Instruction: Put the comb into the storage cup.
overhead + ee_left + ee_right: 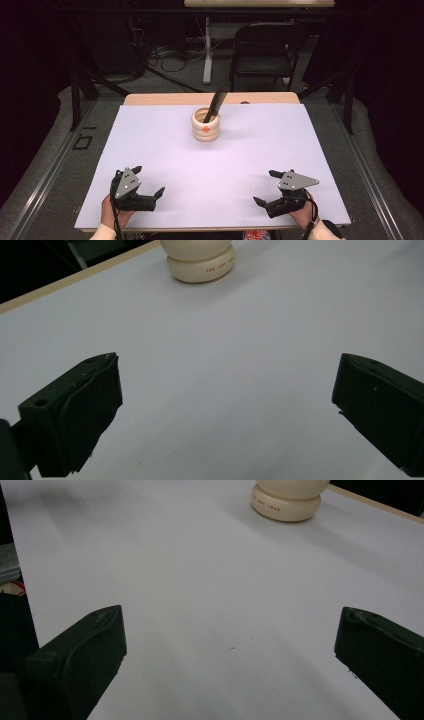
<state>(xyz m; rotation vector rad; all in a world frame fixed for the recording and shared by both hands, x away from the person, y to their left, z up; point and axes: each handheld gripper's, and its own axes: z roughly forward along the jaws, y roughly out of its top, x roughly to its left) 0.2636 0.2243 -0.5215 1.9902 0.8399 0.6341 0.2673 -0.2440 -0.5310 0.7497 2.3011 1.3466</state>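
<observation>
Item one, far left: my left hand-held gripper (148,181), resting low at the near left corner of the table (300,150), jaws spread wide and holding nothing. In the left gripper view its two black pads frame bare white surface, with the base of the holder up ahead.

Item two, centre, toward the far edge: a cream ribbed holder (206,125), upright, orange dot on its front. A black comb (215,104) stands in it, leaning up and to the right, its upper end well clear of the rim. Both sit well apart from either gripper. The comb's lower end is hidden inside the holder.

Item three, far right: my right hand-held gripper (265,188), at the near right corner, jaws likewise released and empty; the right gripper view shows the holder's base (286,505) ahead and slightly right.

Step in hand, as I judge it: a reach for the comb, not yet begun.

Handling notes:
- I would approach with the right gripper, since the comb leans that way.
- Come in above the rim and close on the exposed upper part, jaws across its flat faces, not its edges.
- Draw it out along its own lean; a straight vertical pull may drag on the rim and tip the holder.
- Keep the left gripper ready to steady the holder if it looks light.
</observation>
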